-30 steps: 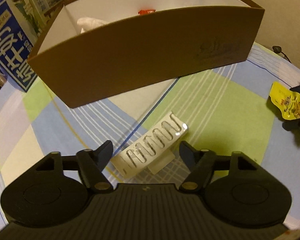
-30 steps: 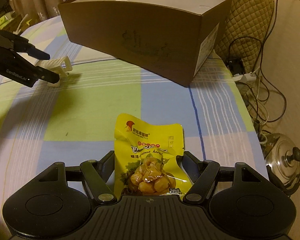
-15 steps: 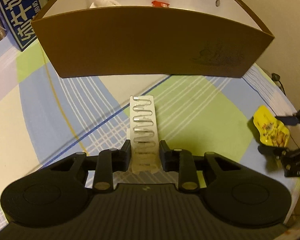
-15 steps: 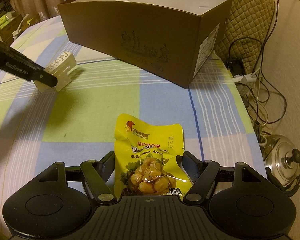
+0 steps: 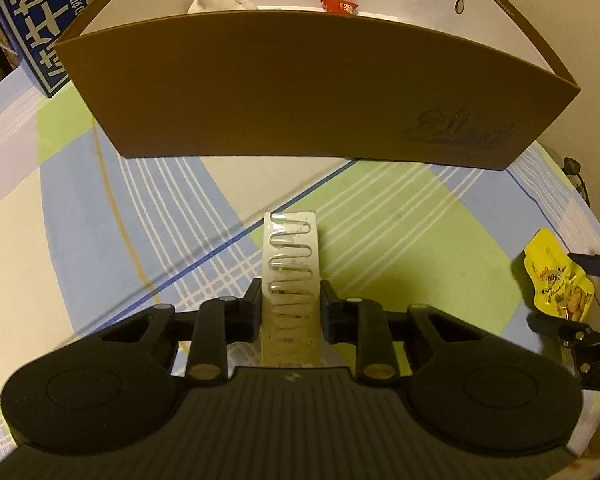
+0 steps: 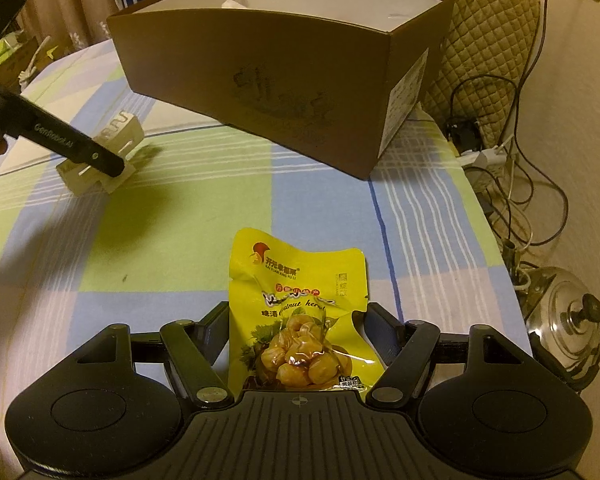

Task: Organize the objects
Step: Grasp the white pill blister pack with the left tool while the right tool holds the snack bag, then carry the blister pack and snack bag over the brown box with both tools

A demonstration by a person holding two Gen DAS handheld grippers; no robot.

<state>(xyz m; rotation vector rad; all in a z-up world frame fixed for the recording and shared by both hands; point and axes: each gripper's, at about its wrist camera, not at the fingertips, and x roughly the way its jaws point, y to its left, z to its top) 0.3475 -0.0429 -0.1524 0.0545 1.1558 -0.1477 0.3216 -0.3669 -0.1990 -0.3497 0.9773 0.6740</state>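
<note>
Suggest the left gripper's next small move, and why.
Probably lift: the left gripper is shut on the white paper-clip box, which seems to rest on the checked cloth short of the open brown cardboard box.

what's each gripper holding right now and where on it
Left gripper is shut on the white paper clip box, clamping its long sides at the near end. Right gripper is open around the yellow chestnut packet, not gripping it.

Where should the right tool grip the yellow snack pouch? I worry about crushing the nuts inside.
Judging by its pose, grip the yellow snack pouch across its flat side edges near the upper half, above the bulging kernels. It lies flat on the tablecloth, its length running between the right tool's open fingers, so coming straight in from the near end should suit.
</note>
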